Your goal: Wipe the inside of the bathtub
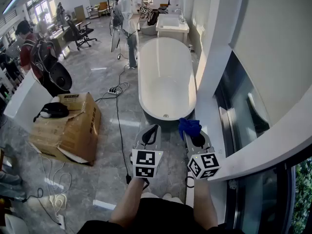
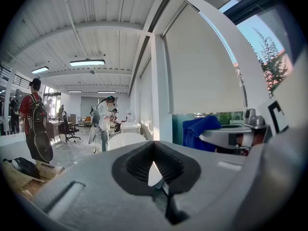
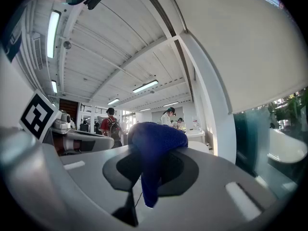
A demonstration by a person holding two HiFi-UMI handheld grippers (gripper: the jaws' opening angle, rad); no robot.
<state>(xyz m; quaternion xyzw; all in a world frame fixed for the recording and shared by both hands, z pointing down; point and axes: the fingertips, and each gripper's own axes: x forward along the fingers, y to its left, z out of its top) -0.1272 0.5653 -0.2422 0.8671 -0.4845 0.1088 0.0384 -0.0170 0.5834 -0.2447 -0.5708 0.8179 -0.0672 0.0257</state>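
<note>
Stopped short of near end of white bathtub [image 1: 165, 77], centre of head view, long axis running up the frame. Inside bare, small drain fitting at the near end. Both grippers held level at lower centre, clear of the rim, no contact with tub yet.

Right gripper [image 1: 196, 139]: clamped on blue cloth [image 1: 189, 126], bunched above the jaws, one tail hanging down between them. Pinched by a fold, probably to leave a loose wad forward as the wiping face.

Left gripper [image 1: 147, 136]: jaws drawn together, only a sliver between the pads, nothing held. Likely kept free as a spare, one cloth needing one holder.

Lower left: stacked cardboard boxes [image 1: 68, 126]. Black cable [image 1: 117, 116] along floor just left of tub. Upper left: people at desks, well apart from tub.

Judged stage: approach, wiping not begun. Next: carry cloth forward over near rim and press onto inner wall, keeping cable underfoot in mind
</note>
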